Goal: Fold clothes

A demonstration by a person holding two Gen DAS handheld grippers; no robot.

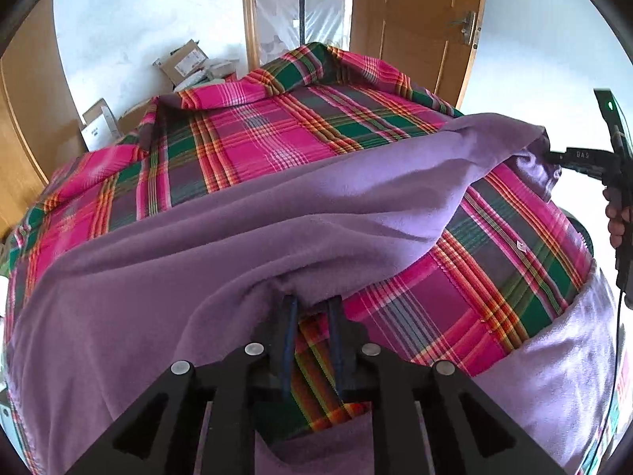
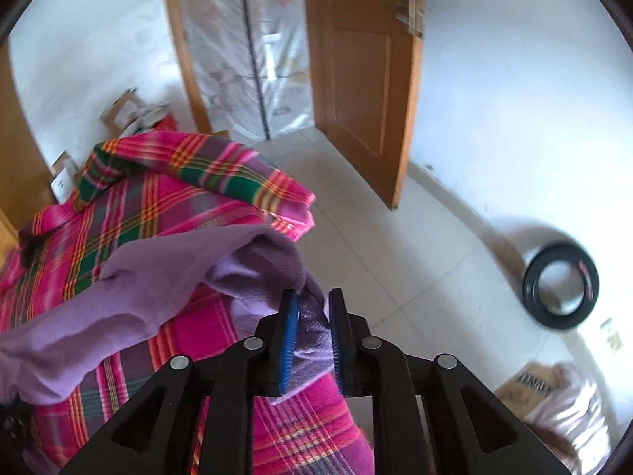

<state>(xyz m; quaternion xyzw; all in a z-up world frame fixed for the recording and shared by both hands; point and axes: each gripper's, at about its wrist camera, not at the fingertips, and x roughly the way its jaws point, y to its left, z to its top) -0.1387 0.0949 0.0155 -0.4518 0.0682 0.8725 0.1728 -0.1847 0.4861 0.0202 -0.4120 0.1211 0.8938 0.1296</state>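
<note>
We hold the purple garment (image 1: 221, 245) at two points along one edge, and it hangs in a long sagging band across the pink, green and orange plaid cover (image 1: 253, 138) that lies over the raised surface beneath it; what that surface is we cannot tell. Our left claw (image 1: 312, 304) is pressed together on a fold of the purple fleece, its two dark fingers (image 1: 290, 328) buried in the cloth at their tips, with plaid showing in the narrow gap behind them. Our right claw (image 2: 312, 316) is pinching the far corner of the same garment between its blue pads (image 2: 290, 340), and a bunch of lighter purple fabric fills the space between the two sides. From the left wrist view, that right claw (image 1: 554, 156) appears at the right edge with the cloth gathered at its tip, and a hand (image 1: 617, 217) grips its handle.

A second stretch of purple fabric (image 1: 554, 376) lies lower right on the plaid. Beyond the plaid, cardboard boxes (image 1: 186, 63) are stacked by the white wall, and a wooden door (image 2: 364, 79) stands open onto a doorway covered in plastic sheeting (image 2: 245, 51). A black ring (image 2: 561, 285) leans near the wall on the pale tiled floor (image 2: 415, 237)
</note>
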